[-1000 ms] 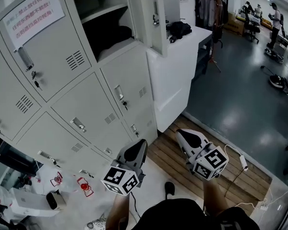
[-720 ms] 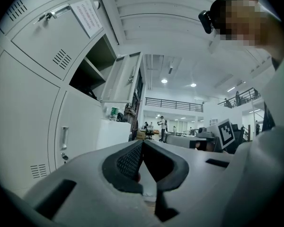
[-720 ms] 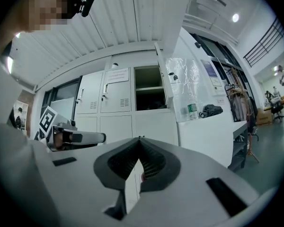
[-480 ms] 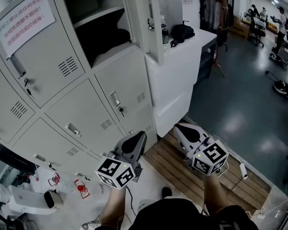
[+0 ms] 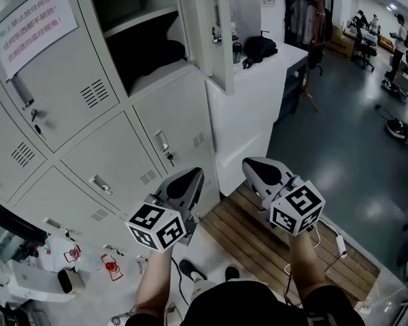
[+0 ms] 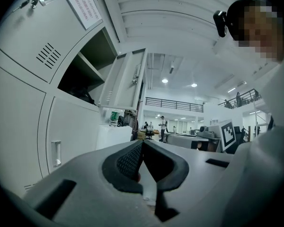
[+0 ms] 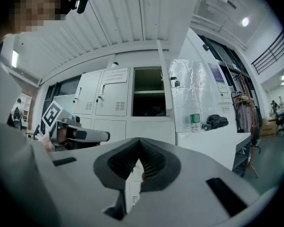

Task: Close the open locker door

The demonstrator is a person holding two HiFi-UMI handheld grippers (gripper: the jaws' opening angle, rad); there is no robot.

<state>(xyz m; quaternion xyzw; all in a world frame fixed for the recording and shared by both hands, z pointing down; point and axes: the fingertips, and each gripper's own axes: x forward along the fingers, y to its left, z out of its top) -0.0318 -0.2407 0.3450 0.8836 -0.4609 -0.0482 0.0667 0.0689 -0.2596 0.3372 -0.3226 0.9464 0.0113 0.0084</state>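
Note:
The grey locker bank fills the left of the head view. Its upper compartment (image 5: 139, 36) stands open, with a dark bundle (image 5: 160, 51) on the lower shelf. The open door (image 5: 209, 29) swings out to the right, seen edge-on. The left gripper view shows this door (image 6: 125, 79) up and ahead; the right gripper view shows the dark opening (image 7: 148, 92) straight ahead. My left gripper (image 5: 192, 175) and right gripper (image 5: 249, 163) hang low in front of the lower lockers, well below the door. Both are shut and hold nothing.
A white cabinet (image 5: 255, 107) abuts the lockers on the right, with a black bag (image 5: 258, 45) and a bottle (image 5: 236, 51) on top. A wooden pallet (image 5: 272, 246) with a white power strip (image 5: 340, 244) lies underfoot. Small clutter (image 5: 109, 267) sits lower left.
Both grippers have risen a little toward the lockers, the left one drifting left. The person's feet have shifted. The door has not moved.

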